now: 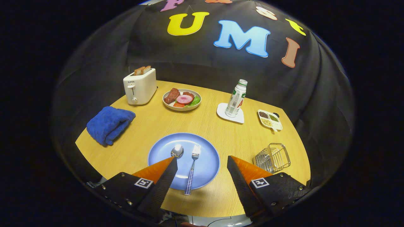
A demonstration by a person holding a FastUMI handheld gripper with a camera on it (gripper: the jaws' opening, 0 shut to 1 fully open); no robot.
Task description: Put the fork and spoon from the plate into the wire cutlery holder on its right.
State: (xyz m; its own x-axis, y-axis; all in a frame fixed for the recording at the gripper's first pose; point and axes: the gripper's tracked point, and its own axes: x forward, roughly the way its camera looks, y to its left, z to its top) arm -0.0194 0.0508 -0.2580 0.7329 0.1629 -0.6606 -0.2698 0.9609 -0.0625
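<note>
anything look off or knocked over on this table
The wire cutlery holder lies tipped on its side to the right of the blue plate, opening facing up-left rather than standing. The fork and spoon rest on the plate. The claw hovers open above them.

Bare table between plate and holder

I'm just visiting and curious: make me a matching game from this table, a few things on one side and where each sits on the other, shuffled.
Things:
1. fork
2. bottle
3. toast
4. spoon

Places:
A. in the toaster
B. on the plate, between the open gripper fingers
C. on a white coaster
D. on the plate, partly behind one finger

Pairs: 1-B, 2-C, 3-A, 4-D
</note>
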